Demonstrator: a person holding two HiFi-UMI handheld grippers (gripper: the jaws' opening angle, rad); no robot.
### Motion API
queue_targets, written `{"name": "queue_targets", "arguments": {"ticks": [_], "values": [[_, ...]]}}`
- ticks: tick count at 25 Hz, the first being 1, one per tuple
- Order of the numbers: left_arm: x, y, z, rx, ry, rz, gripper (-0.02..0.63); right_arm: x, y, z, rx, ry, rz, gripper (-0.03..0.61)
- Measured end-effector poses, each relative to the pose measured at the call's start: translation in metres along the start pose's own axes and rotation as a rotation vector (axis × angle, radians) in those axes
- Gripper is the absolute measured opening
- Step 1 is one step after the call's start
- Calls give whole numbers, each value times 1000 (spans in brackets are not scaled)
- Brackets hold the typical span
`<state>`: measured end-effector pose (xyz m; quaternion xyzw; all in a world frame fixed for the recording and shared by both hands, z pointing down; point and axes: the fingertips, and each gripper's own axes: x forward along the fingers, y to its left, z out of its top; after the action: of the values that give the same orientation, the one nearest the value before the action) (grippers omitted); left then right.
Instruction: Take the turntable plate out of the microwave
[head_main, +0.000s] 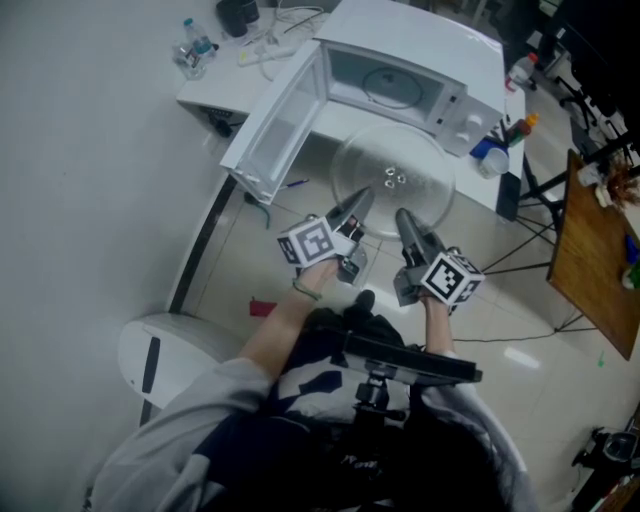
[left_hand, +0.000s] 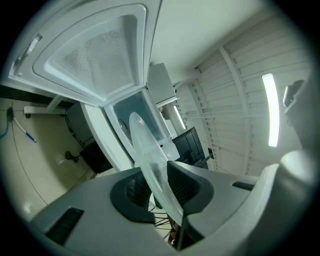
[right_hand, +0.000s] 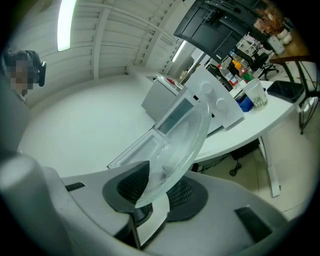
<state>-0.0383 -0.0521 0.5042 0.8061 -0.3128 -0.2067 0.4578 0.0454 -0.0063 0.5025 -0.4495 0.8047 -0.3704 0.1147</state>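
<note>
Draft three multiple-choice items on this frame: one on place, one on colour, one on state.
1. Relative to the microwave, the turntable plate is: A inside; B held out in front; C on top.
2. The microwave's colour is: A white; B black; C red.
3. The microwave door is: A shut; B open; C missing.
Answers: B, the left gripper and right gripper clamp its rim outside the microwave; A, its body shows white; B, the door stands wide open.
</note>
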Motion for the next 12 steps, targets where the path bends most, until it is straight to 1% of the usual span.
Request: {"name": "queue_targets", "arguments": {"ticks": [10,12], "values": [[7,3,1,-9,-5,4,74,7,-6,2,10,-8,47,103],[8,2,2,-5,-6,9,74,7,-7,3,8,2,42,103]]}}
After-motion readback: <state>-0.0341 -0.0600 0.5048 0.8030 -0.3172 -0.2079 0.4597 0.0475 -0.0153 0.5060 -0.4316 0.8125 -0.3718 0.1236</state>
